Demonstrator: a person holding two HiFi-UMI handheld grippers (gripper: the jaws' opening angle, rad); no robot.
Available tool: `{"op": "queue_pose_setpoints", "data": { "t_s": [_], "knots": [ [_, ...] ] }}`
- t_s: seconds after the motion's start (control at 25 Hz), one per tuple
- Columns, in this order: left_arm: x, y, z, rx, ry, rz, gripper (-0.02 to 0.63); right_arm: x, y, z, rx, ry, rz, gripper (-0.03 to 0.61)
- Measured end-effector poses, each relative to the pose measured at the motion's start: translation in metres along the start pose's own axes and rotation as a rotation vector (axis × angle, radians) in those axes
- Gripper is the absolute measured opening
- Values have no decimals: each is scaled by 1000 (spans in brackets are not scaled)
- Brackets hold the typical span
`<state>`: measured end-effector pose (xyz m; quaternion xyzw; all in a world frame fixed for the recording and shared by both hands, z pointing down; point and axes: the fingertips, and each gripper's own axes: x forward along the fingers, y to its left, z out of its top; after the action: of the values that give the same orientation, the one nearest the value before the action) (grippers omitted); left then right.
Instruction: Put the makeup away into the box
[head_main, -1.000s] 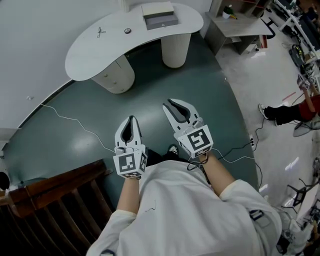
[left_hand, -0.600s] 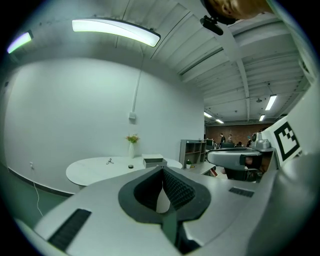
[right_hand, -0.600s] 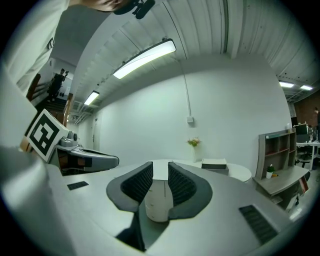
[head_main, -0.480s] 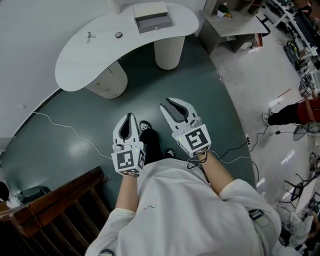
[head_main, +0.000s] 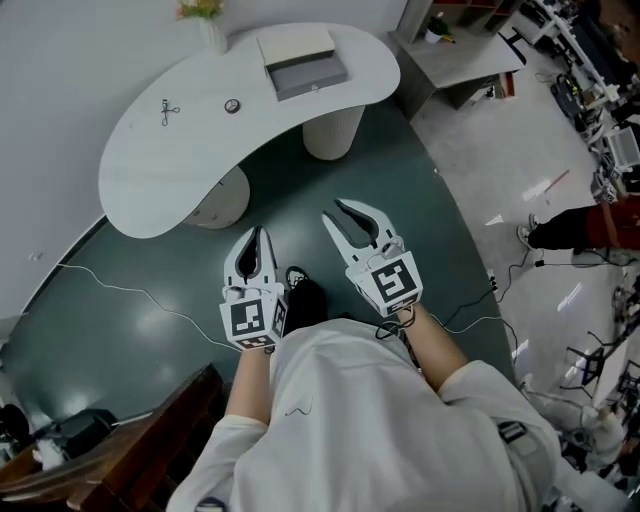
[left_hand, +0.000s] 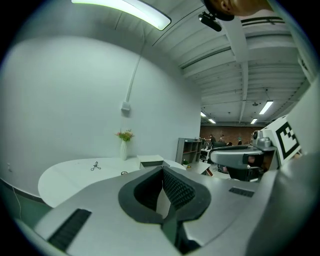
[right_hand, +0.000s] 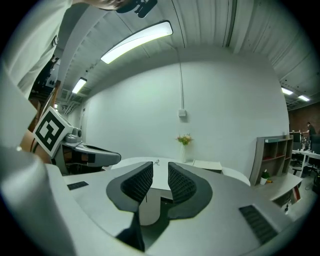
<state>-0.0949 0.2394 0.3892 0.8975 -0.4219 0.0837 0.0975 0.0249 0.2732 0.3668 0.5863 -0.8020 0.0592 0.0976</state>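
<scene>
Nearest, at the lower edge of the head view: white sleeves and a dark shoe (head_main: 303, 298) on the green floor. Just ahead, left gripper (head_main: 255, 236), clenched tip to tip on nothing. Beside it, right gripper (head_main: 345, 215), slack, jaws just eased apart a little, narrow gap, nothing between.

Well beyond both, curved white table (head_main: 170, 175). Toward its left end, scissor-shaped tool (head_main: 165, 110) and small round item (head_main: 232, 105), probably the makeup, too small to identify. Further right, flat box (head_main: 305, 62), long axis roughly across the view, open or closed not clear. Behind, vase (head_main: 208, 28), cut off at the top edge.

By judgement: all targets straight ahead, out of reach; left gripper nearer the small items, box about midway ahead of the pair.
</scene>
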Motion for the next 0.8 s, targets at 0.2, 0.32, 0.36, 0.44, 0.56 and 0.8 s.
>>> {"op": "queue_pose_setpoints", "data": {
  "t_s": [0.2,0.32,0.36,0.44,0.56,0.8],
  "knots": [
    [44,50,14,2,2,-14,18,65,-10,5,2,26,1,94],
    [61,80,14,0,14,-16,18,102,-11,12,5,15,-2,95],
    [66,90,14,-4,21,-12,17,113,-11,13,2,21,1,95],
    [76,103,13,-17,34,0,18,129,-12,14,2,47,14,95],
    [87,118,8,-40,51,17,18,152,-15,13,2,75,36,95],
    [129,153,-2,-69,88,59,18,212,-36,12,-12,108,92,95]
  ]
}}
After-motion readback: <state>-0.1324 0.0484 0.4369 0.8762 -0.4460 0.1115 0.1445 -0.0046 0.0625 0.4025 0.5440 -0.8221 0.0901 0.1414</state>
